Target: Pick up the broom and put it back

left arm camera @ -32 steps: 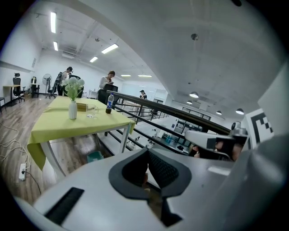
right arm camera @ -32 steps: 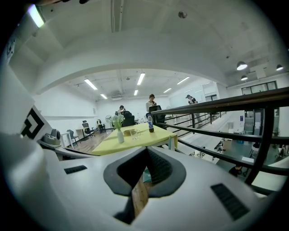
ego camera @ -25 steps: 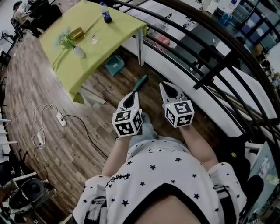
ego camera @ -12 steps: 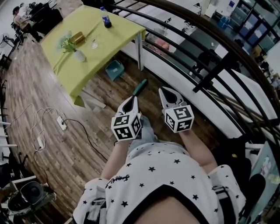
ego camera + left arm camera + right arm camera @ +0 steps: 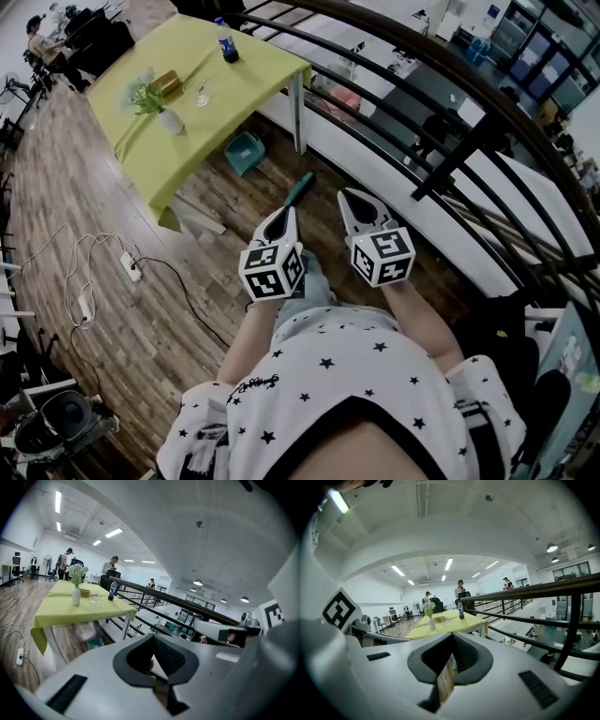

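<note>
Reaching for the broom looks like the step in hand. The left claw (image 5: pixel 283 217) and right claw (image 5: pixel 352 201), both pressed together and empty, hover beside the railing (image 5: pixel 412 141). Only the teal handle of the broom (image 5: pixel 301 187) shows, near the railing's foot. The next move probably calls for spreading one claw around that handle.

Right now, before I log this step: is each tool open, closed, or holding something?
Left tool: closed, nothing held.
Right tool: closed, nothing held.
</note>
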